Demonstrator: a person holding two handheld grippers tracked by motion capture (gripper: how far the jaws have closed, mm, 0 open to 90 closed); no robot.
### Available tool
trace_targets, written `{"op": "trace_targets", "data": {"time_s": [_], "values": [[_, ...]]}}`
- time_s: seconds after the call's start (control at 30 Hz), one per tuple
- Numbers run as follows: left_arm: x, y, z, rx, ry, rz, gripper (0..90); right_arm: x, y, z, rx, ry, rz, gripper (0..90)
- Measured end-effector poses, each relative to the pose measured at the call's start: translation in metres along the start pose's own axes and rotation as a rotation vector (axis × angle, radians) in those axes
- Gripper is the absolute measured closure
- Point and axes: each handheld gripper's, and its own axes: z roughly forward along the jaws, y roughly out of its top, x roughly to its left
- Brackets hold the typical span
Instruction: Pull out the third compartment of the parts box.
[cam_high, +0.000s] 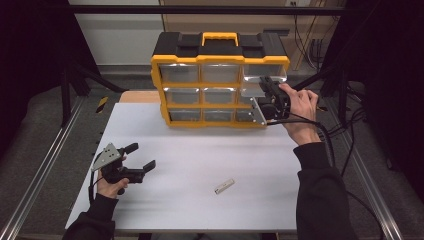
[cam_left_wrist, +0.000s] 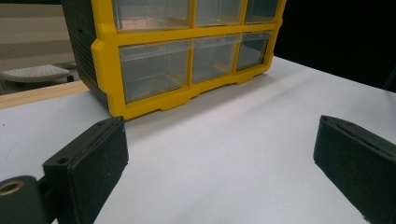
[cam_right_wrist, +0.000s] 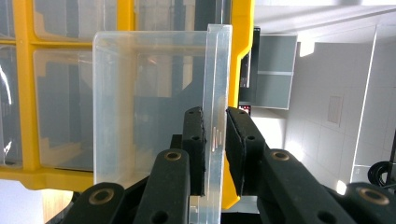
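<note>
On my left, the left gripper (cam_high: 141, 156) rests low over the white table (cam_high: 200, 150), jaws spread wide with nothing between them. Ahead lies a small silver bar (cam_high: 224, 186), alone on the table. Beyond it stands the yellow drawer organizer (cam_high: 220, 80). At its right column, my right gripper (cam_right_wrist: 215, 135) pinches the front wall of a clear plastic drawer (cam_right_wrist: 154, 102), pulled partway out.

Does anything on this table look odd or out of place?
One clear drawer at the organizer's top right sticks out, pinched by the right gripper. A small pale piece lies alone on the white table.
</note>
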Motion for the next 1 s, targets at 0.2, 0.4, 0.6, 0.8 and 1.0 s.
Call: {"op": "trace_targets", "data": {"time_s": [0.2, 0.4, 0.6, 0.8, 1.0], "values": [[0.000, 0.000, 0.000, 0.000, -0.001, 0.000, 2.7, 0.000, 0.000, -0.004, 0.000, 0.005, 0.002, 78.3], [0.000, 0.000, 0.000, 0.001, 0.000, 0.000, 2.7, 0.001, 0.001, -0.006, 0.000, 0.009, 0.002, 78.2], [0.000, 0.000, 0.000, 0.000, 0.001, 0.000, 2.7, 0.001, 0.001, -0.007, -0.002, 0.012, 0.001, 78.1], [0.000, 0.000, 0.000, -0.001, 0.000, 0.001, 2.7, 0.001, 0.002, -0.010, -0.007, 0.012, -0.007, 78.1], [0.000, 0.000, 0.000, -0.001, 0.001, 0.001, 2.7, 0.001, 0.003, -0.013, -0.010, 0.015, -0.008, 78.1]]}}
